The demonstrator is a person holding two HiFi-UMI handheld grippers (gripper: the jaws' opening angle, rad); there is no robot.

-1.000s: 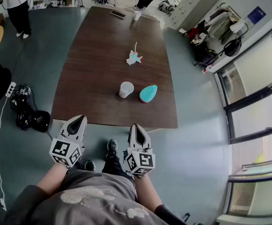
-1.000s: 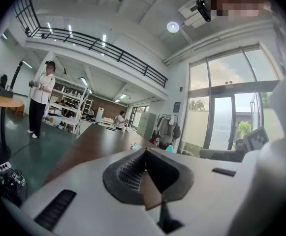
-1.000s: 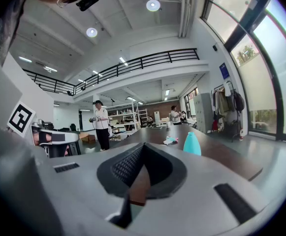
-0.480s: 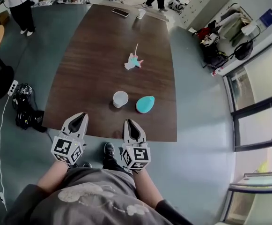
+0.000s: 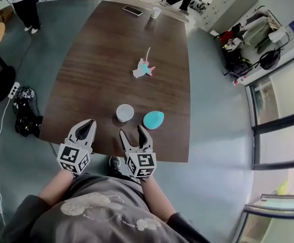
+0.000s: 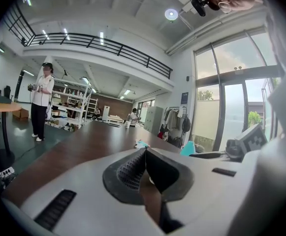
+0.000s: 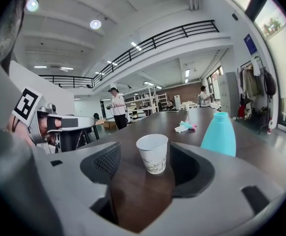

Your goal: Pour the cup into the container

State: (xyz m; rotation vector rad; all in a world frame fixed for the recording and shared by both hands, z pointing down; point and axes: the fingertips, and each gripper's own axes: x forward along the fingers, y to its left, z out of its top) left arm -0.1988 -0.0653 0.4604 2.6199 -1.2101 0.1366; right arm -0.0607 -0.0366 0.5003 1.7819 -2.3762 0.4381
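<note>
Fingers (image 6: pixel 128 168) of the left gripper (image 5: pixel 87 127) press together, empty. Jaws of the right gripper (image 5: pixel 131 133) have just been opening and stand apart, nothing between them; the white paper cup (image 5: pixel 125 112) stands upright on the dark wooden table (image 5: pixel 101 70) just ahead. An off-centre approach could tip it, a hard squeeze crumple it, a jaw knock the neighbouring teal dome-shaped container (image 5: pixel 153 119).

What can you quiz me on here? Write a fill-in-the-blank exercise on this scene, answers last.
The jaws of the left gripper are ____.
The jaws of the right gripper are ____, with the paper cup ahead of them, untouched.
In the head view the turquoise container stands to the cup's ____.
The cup stands ____ on the wooden table.
Answers: shut; open; right; upright. The right gripper's jaws have just been opening, nothing between them.
</note>
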